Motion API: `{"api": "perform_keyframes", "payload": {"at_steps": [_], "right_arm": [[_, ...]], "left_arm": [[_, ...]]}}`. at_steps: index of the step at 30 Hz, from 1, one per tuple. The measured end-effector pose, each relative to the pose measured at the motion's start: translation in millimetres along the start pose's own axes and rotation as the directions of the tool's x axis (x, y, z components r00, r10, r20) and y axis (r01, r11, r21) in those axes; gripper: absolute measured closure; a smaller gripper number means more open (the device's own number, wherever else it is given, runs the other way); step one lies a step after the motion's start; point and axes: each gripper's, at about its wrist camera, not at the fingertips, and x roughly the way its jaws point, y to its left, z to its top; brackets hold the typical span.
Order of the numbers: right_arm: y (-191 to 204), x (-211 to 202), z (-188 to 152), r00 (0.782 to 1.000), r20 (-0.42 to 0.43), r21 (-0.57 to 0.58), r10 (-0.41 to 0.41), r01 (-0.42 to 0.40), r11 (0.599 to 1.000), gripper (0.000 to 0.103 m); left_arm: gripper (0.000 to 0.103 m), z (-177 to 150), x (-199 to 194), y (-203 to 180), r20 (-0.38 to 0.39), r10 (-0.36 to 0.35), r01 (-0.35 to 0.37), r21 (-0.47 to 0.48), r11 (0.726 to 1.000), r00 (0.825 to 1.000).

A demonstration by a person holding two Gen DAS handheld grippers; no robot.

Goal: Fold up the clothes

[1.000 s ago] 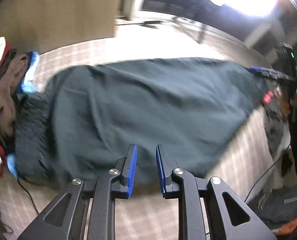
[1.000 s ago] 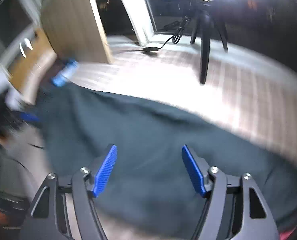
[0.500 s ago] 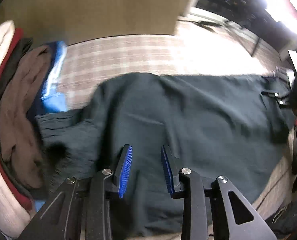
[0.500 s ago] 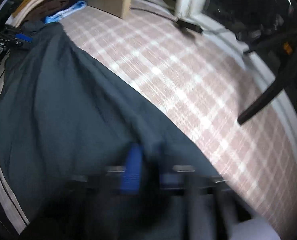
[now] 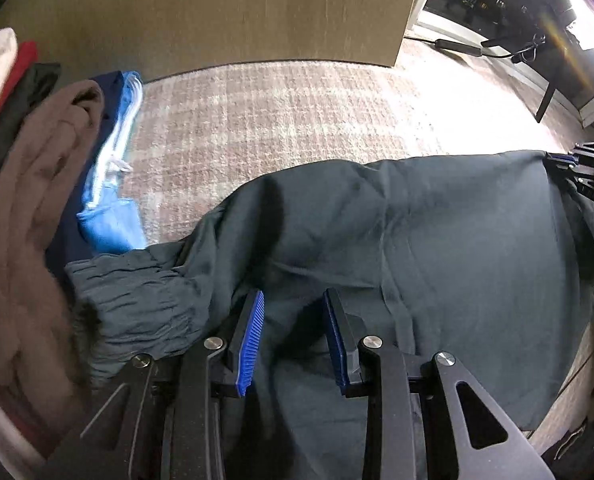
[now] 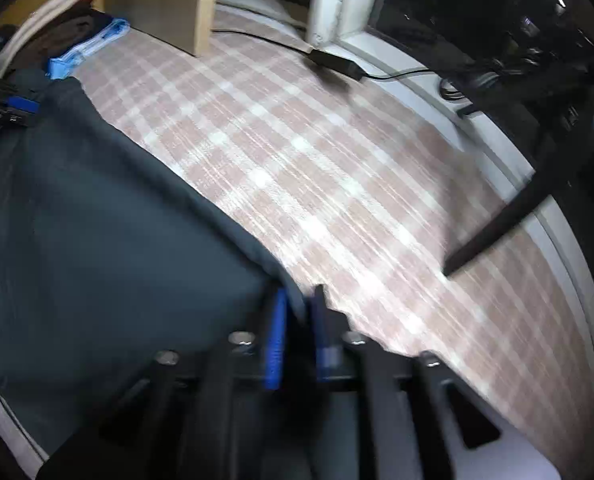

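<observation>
One plaid rug [image 6: 337, 184], wooden panel [image 5: 217, 12]

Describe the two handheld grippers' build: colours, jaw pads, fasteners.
Both match. Left gripper: matte black angular linkage arms with triangular cutouts, round silver pivot bolts, jaws lined with blue ribbed pads. Right gripper: same black frame, silver bolts and blue pads, motion-blurred. No cables or sleeves show.

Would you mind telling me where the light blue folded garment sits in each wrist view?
Left wrist: the light blue garment lies at left, between the stacked clothes and the checked cloth.
Right wrist: it is at upper left, far off.
Shared landmark: the wooden panel just behind it.
</observation>
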Motion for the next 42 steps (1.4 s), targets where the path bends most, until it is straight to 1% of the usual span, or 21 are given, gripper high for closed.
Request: {"api": "perform_keyframes", "payload": {"at_steps": [1, 4, 5, 6, 8, 10, 11, 14, 16, 18, 21, 23, 24, 25, 27, 30, 32, 35, 38, 41, 42], "right_arm": [[-1, -10, -3, 1.0, 0.012, 0.017, 0.007, -0.007, 1.0, 0.081], [-1, -60, -29, 0.992, 0.097, 0.072, 0.081, -0.088, 0.993, 0.077], [1, -76, -40, 0.986, 0.124, 0.091, 0.109, -0.121, 0.988, 0.073], [6, -91, -53, 0.978, 0.149, 0.111, 0.146, -0.163, 0.98, 0.068], [20, -109, -88, 0.955, 0.185, 0.155, 0.232, -0.262, 0.953, 0.066], [38, -111, -121, 0.934, 0.173, 0.185, 0.313, -0.343, 0.921, 0.066], [47, -109, -137, 0.926, 0.163, 0.199, 0.341, -0.37, 0.908, 0.066], [72, -91, -173, 0.93, 0.109, 0.228, 0.352, -0.368, 0.902, 0.066], [76, -77, -192, 0.929, 0.097, 0.282, 0.357, -0.369, 0.886, 0.066], [69, -66, -206, 0.926, 0.106, 0.35, 0.362, -0.375, 0.858, 0.066], [53, -55, -213, 0.935, 0.127, 0.403, 0.33, -0.353, 0.844, 0.067], [44, -58, -214, 0.926, 0.165, 0.429, 0.34, -0.378, 0.82, 0.067], [41, -61, -212, 0.93, 0.171, 0.435, 0.326, -0.368, 0.822, 0.067], [38, -62, -209, 0.935, 0.179, 0.441, 0.306, -0.354, 0.825, 0.067], [32, -65, -204, 0.944, 0.194, 0.451, 0.268, -0.329, 0.83, 0.067], [22, -71, -203, 0.943, 0.208, 0.459, 0.26, -0.329, 0.825, 0.067], [19, -74, -203, 0.942, 0.215, 0.458, 0.258, -0.331, 0.825, 0.067], [22, -75, -205, 0.943, 0.207, 0.453, 0.261, -0.329, 0.829, 0.067], [31, -75, -205, 0.948, 0.201, 0.451, 0.246, -0.312, 0.836, 0.066], [54, -92, -201, 0.92, 0.24, 0.378, 0.309, -0.382, 0.843, 0.067], [61, -96, -198, 0.921, 0.239, 0.355, 0.309, -0.379, 0.855, 0.067]], "left_arm": [[0.074, -1, -7, -1, 0.009, 0.002, -0.002, 0.002, 1.0, 1.0], [0.074, -13, -37, -14, 0.051, -0.009, 0.008, 0.027, 1.0, 0.999], [0.074, -19, -47, -22, 0.065, -0.014, 0.012, 0.042, 0.999, 0.998], [0.074, -26, -55, -31, 0.076, -0.026, 0.022, 0.061, 0.998, 0.997], [0.074, -45, -69, -56, 0.085, -0.064, 0.054, 0.11, 0.992, 0.994], [0.07, -69, -81, -89, 0.078, -0.117, 0.102, 0.175, 0.979, 0.99], [0.07, -86, -85, -112, 0.069, -0.148, 0.13, 0.218, 0.967, 0.987], [0.068, -123, -75, -166, 0.004, -0.242, 0.23, 0.291, 0.928, 0.97], [0.068, -142, -61, -200, -0.042, -0.264, 0.262, 0.354, 0.898, 0.964], [0.068, -155, -48, -226, -0.061, -0.246, 0.249, 0.413, 0.876, 0.967], [0.065, -161, -33, -250, -0.039, -0.168, 0.167, 0.46, 0.872, 0.985], [0.064, -154, -24, -255, -0.005, -0.121, 0.11, 0.457, 0.882, 0.993], [0.065, -150, -20, -256, 0.0, -0.111, 0.099, 0.452, 0.887, 0.994], [0.076, -145, -16, -255, -0.011, -0.107, 0.101, 0.44, 0.892, 0.994], [0.101, -133, -14, -250, -0.05, -0.119, 0.129, 0.413, 0.902, 0.992], [0.102, -115, -37, -235, -0.038, -0.177, 0.178, 0.372, 0.911, 0.984], [0.102, -105, -55, -223, -0.026, -0.199, 0.195, 0.351, 0.916, 0.98], [0.102, -96, -68, -216, -0.031, -0.214, 0.212, 0.344, 0.915, 0.976], [0.102, -92, -62, -214, -0.056, -0.205, 0.212, 0.37, 0.905, 0.977], [0.102, -98, -56, -219, -0.092, -0.215, 0.233, 0.377, 0.896, 0.972], [0.102, -101, -56, -220, -0.103, -0.223, 0.245, 0.381, 0.891, 0.97]]}}
